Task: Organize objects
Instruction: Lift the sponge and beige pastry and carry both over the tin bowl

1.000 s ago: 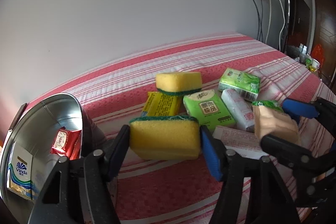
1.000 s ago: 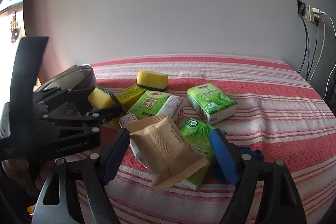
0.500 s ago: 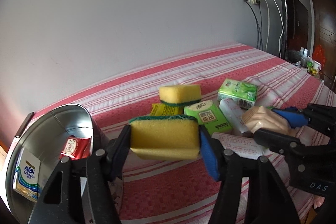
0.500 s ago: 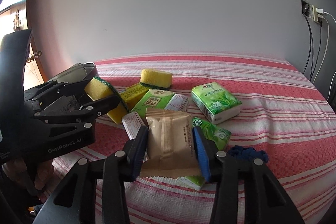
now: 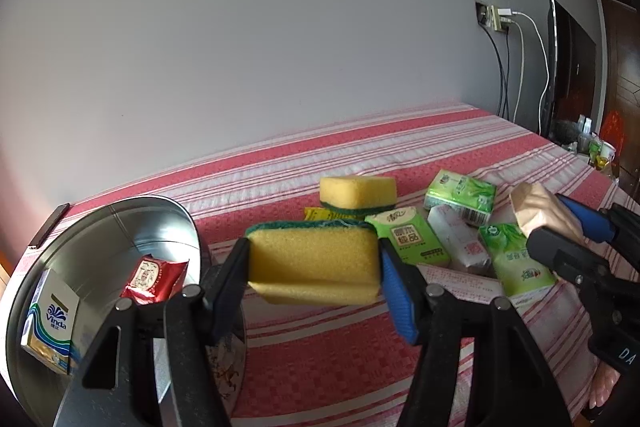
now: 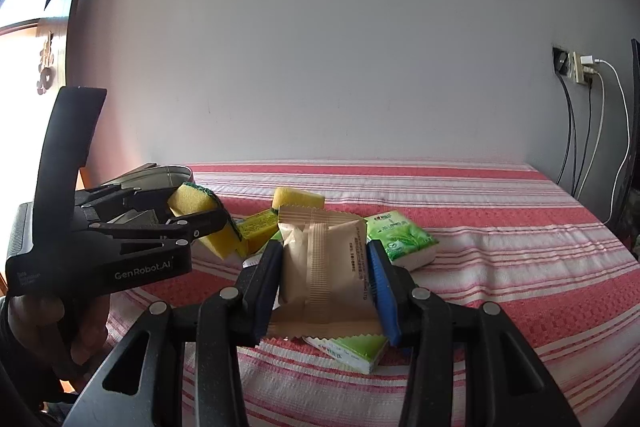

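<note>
Left gripper (image 5: pixel 314 273) clamped across the long axis of a yellow sponge (image 5: pixel 312 263), lifted clear, metal bucket (image 5: pixel 100 227) just to its left; right gripper (image 6: pixel 326 289), jaws just closed, pinching a tan packet (image 6: pixel 320 267), farther from that bucket.

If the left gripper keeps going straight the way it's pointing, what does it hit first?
Probably the other yellow sponge lying on the striped bedcover, dead ahead of the left gripper and the sponge it holds. Depth is unclear, though.
</note>
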`<state>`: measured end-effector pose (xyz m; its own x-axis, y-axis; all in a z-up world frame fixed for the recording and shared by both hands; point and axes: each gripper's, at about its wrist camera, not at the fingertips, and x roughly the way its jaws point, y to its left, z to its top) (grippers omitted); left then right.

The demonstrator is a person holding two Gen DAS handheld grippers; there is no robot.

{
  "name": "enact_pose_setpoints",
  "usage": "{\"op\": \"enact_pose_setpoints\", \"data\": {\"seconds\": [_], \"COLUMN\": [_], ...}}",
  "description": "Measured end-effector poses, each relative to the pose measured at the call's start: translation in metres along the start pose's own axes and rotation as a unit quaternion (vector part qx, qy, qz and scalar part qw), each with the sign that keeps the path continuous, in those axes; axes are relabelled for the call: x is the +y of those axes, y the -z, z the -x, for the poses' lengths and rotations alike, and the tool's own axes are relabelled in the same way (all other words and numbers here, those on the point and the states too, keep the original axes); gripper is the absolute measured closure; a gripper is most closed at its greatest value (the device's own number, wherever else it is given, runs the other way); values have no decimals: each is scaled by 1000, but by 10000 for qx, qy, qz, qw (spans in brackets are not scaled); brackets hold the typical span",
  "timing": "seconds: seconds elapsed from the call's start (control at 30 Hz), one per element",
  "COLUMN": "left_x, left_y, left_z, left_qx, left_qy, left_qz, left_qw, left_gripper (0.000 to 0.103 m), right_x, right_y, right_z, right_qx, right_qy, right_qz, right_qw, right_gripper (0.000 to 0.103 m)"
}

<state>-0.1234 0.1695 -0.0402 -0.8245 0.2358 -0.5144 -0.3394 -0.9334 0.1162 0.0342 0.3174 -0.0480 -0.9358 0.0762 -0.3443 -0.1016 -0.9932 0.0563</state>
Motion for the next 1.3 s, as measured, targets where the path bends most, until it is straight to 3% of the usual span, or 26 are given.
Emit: {"op": "enact_pose_setpoints", "data": {"seconds": [0.6, 1.3], "left_x": [13, 22], "left_y": [3, 4], "left_z": [13, 23], "left_qx": [-308, -600], "left_qy": [78, 51], "left_qz": [379, 501], "left_qw": [9988, 9969], "left_gripper": [41, 41], "right_x": [-3, -6], "right_y": [5, 5], "right_z": [11, 7], "right_qx": [-404, -397], "right_qy": [81, 72], "right_qz": [1, -2], "right_qw": [9991, 9992], "right_gripper": [57, 57]}}
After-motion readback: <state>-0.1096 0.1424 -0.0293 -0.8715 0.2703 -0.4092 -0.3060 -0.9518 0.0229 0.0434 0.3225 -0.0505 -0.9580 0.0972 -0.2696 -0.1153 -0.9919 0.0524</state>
